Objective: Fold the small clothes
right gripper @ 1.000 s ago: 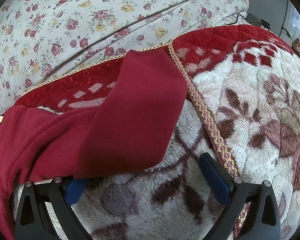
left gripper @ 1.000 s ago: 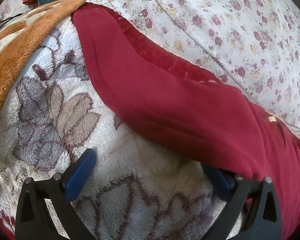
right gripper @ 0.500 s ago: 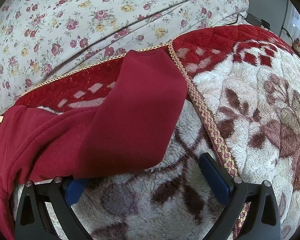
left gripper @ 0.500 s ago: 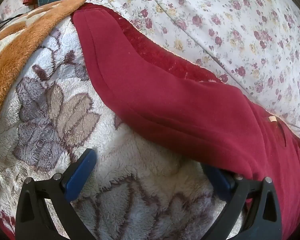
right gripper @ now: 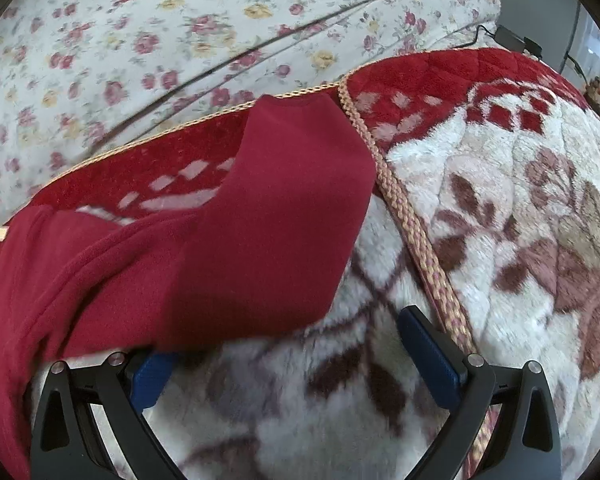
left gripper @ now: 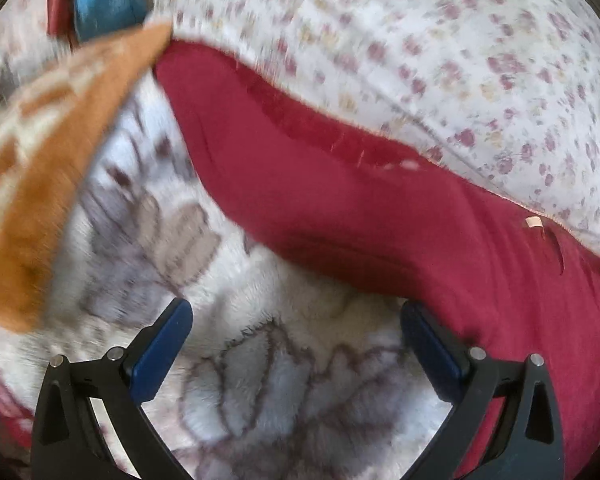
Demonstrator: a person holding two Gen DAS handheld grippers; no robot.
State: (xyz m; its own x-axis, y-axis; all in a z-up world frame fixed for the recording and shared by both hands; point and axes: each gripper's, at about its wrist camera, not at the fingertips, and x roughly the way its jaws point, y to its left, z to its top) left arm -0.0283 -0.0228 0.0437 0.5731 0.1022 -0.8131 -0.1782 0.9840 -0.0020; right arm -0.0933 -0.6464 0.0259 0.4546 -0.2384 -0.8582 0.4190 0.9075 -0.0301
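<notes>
Both tongs spread wide, gripping nothing. Left gripper [left gripper: 296,344] angles low over the fuzzy blanket [left gripper: 284,392], red garment [left gripper: 380,208] ahead, reaching its right finger. Right gripper [right gripper: 288,354] similar; garment [right gripper: 228,248] drapes its left finger.

Bedroom: floral bedsheet [right gripper: 180,40], plush blanket [right gripper: 500,240]

The garment [left gripper: 380,208] lies on the blanket [left gripper: 292,380]. Behind both lies the sheet [left gripper: 440,60]. The left claw [left gripper: 296,340] sits before the garment.
</notes>
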